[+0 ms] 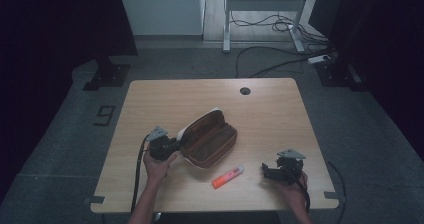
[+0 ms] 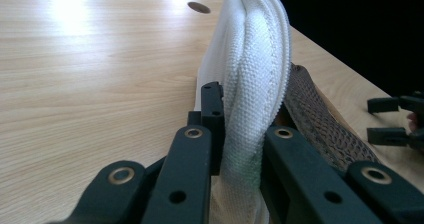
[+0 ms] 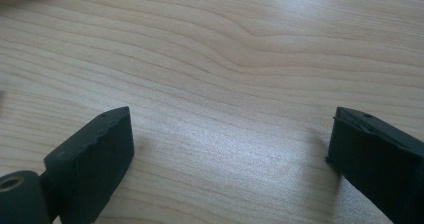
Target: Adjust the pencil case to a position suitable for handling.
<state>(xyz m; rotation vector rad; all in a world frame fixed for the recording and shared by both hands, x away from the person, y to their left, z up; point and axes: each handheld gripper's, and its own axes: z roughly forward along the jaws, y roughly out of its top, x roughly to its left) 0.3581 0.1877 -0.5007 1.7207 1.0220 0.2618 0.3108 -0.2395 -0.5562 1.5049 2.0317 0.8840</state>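
Pinching the white edge of an open brown pencil case [image 1: 209, 140]: left gripper [image 1: 170, 146]. Right gripper [image 1: 267, 170] spread wide, low over bare counter [image 1: 200, 96]. Orange highlighter [image 1: 228, 176] lies between them.

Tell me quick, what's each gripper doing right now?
Left gripper: closed on the white edge of the open pencil case.
Right gripper: open, holding nothing, jaws wide apart over the bare table.

left tongs [image 1: 172, 146] clamped shut, right tongs [image 1: 265, 171] jaws wide apart, low over table, both forearms in fr bottom
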